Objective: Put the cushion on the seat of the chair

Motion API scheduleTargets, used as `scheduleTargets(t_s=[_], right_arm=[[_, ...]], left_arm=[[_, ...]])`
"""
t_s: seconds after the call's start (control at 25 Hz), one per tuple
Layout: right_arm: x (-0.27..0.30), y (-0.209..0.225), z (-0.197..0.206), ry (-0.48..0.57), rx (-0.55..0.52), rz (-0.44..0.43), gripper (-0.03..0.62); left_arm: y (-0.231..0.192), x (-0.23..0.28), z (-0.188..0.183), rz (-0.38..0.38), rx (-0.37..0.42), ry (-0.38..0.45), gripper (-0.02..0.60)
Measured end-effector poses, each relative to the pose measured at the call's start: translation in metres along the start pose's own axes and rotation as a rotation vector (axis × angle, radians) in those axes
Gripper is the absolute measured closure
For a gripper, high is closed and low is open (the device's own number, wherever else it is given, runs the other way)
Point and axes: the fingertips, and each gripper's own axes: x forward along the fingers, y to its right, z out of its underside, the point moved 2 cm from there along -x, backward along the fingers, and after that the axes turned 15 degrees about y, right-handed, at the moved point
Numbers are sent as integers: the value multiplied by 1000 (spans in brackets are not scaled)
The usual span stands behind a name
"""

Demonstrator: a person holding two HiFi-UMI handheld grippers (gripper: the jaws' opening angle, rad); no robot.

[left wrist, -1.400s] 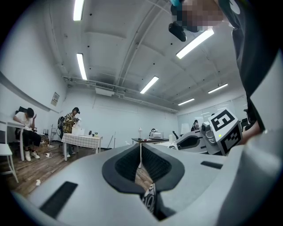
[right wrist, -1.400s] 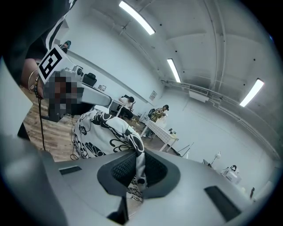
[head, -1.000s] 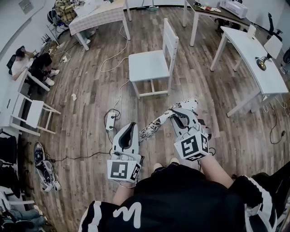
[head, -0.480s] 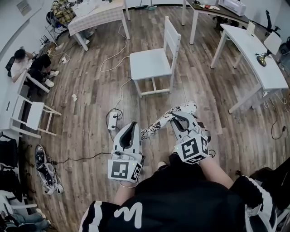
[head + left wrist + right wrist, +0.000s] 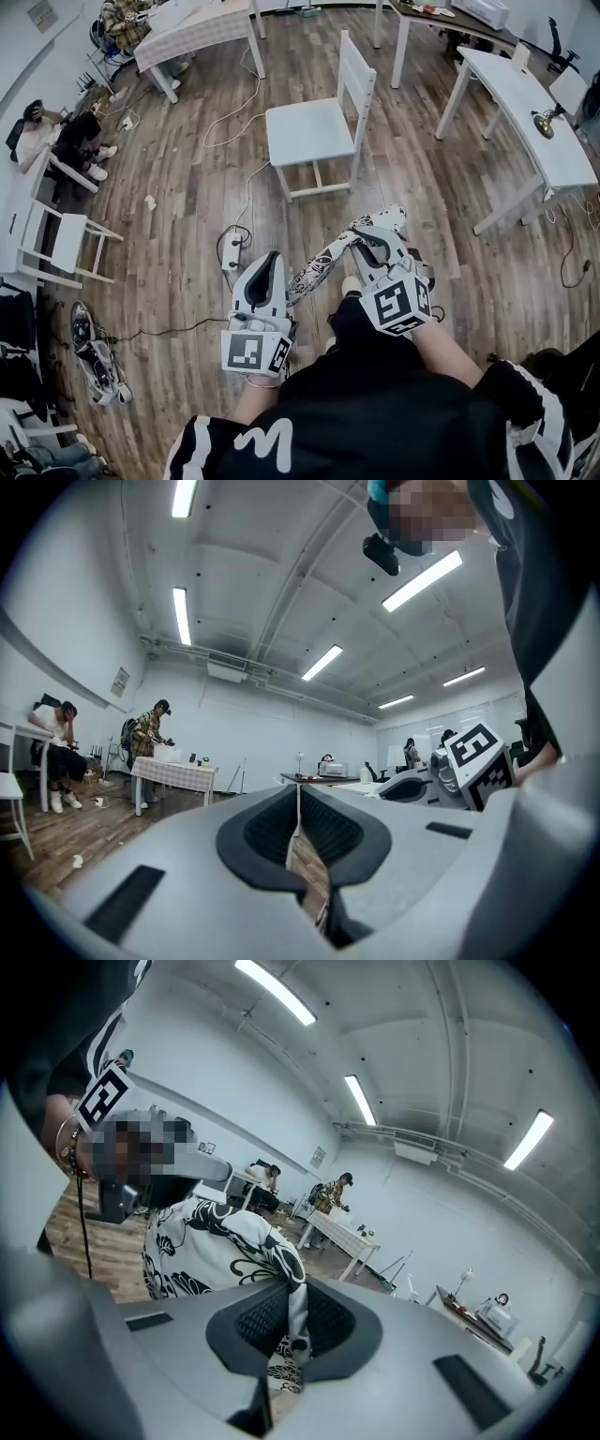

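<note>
The cushion (image 5: 323,262), white with a black floral print, hangs stretched between my two grippers above the wooden floor. In the right gripper view its cloth (image 5: 216,1241) bunches ahead of the jaws. My right gripper (image 5: 367,236) is shut on its right end, with fabric pinched between the pads (image 5: 286,1321). My left gripper (image 5: 274,258) is shut on a thin edge of the left end (image 5: 298,808). The white chair (image 5: 309,131) stands ahead of both grippers, its backrest on the right and nothing on its seat.
A power strip (image 5: 232,253) and cables lie on the floor between me and the chair. White tables (image 5: 534,122) stand at the right and a clothed table (image 5: 197,33) at the far left. A small white chair (image 5: 66,234) and seated people (image 5: 75,141) are at the left.
Both grippers keep their hold on the cushion and have shifted slightly forward and down. The person's foot has stepped forward beneath the cushion.
</note>
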Motion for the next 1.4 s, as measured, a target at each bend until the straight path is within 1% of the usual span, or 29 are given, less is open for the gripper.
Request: scheduleTargets(t_s=[0.44, 0.84, 1.04, 1.2, 1.4], right_arm=[[63, 56, 26, 11, 21, -27, 566], [120, 120, 46, 36, 10, -67, 566], [141, 148, 60, 51, 34, -88, 566], [153, 165, 69, 62, 34, -104, 566], [163, 177, 81, 67, 42, -126, 566]], left_arm=[[-29, 76, 21, -13, 17, -2, 568], [-54, 156, 36, -58, 25, 5, 568], [-59, 193, 44, -72, 32, 17, 568], [-60, 211, 53, -89, 36, 23, 568], [-63, 225, 63, -115, 37, 10, 568]])
